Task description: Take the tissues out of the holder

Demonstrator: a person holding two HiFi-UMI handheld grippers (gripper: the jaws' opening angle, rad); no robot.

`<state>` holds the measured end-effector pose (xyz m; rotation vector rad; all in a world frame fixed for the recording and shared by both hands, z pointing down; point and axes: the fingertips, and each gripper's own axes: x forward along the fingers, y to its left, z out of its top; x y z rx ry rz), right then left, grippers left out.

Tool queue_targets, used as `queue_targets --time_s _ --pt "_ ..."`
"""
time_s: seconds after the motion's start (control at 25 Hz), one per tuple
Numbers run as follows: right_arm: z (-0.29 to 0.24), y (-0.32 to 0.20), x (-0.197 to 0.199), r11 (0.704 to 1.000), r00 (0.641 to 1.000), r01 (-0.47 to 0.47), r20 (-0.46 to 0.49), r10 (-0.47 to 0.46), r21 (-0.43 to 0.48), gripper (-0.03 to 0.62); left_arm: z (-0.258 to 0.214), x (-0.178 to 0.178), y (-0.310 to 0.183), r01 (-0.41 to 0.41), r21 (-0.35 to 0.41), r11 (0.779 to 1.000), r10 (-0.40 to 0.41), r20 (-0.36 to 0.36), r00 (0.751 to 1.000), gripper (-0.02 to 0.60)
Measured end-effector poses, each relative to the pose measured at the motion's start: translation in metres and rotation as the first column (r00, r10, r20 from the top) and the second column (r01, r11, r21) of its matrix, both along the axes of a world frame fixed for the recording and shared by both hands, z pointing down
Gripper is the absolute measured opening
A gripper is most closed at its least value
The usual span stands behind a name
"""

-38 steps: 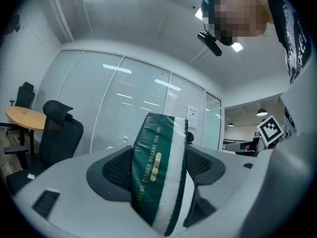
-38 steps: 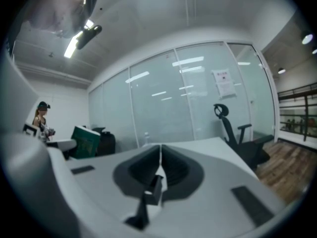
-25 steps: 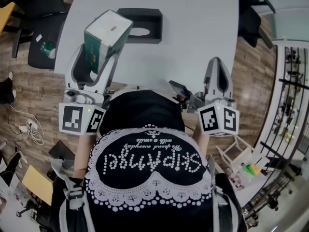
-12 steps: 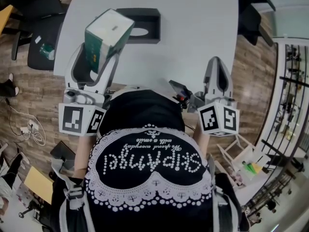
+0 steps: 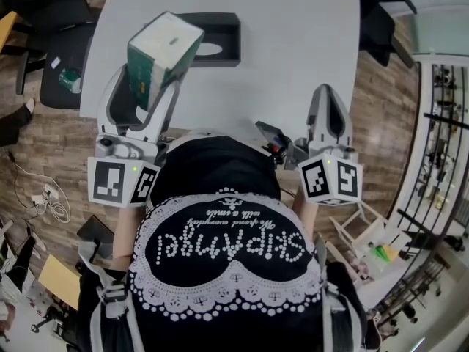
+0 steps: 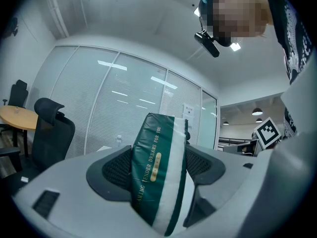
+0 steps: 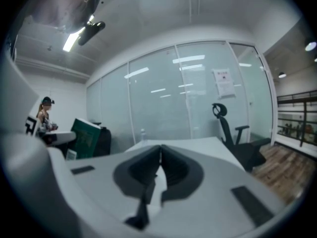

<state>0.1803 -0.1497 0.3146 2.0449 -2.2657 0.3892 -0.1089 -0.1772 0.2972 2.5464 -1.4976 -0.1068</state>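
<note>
Left hand-held gripper (image 5: 149, 86) still clamps tissues (image 5: 165, 46) above worktop (image 5: 293, 35), unchanged | right hand-held gripper (image 5: 327, 97) jaws together, empty | holder (image 5: 223, 31) partly hidden behind tissues

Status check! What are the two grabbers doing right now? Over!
Left gripper shut on green tissue pack, out of black holder. Right gripper shut, empty. Nothing in the way.

You wear a black top (image 5: 220, 169) with white lettering inside a white dotted lace heart. Your left claw (image 5: 149, 78) and right claw (image 5: 327, 97) have white shells and dark grey pads. The left cube (image 5: 120, 182) and right cube (image 5: 330, 180) bear black-and-white square markers.
</note>
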Motion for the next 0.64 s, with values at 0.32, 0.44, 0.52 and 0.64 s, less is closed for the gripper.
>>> queue_targets --time_s 0.32,0.44,0.52,0.64 --pt "0.0026 0.0014 -0.004 1.0 1.0 0.013 -0.003 -0.013 -0.004 0.032 -0.0018 -0.0034 0.0024 0.002 0.008 1.0 -0.002 -0.002 1.0 0.349" --pt "0.0035 0.0004 -0.0062 1.0 1.0 0.017 -0.004 -0.017 -0.008 0.032 -0.0021 -0.0047 0.0024 0.003 0.008 1.0 -0.003 -0.001 1.0 0.349" --pt "0.0031 0.0005 -0.0074 1.0 1.0 0.018 -0.004 -0.018 -0.007 0.032 -0.0026 -0.0056 0.0029 0.003 0.009 1.0 -0.003 -0.002 1.0 0.349" --pt "0.0022 0.001 -0.0076 1.0 1.0 0.018 -0.006 -0.018 -0.005 0.032 -0.0033 -0.006 0.0038 0.002 0.01 1.0 -0.002 -0.001 1.0 0.349"
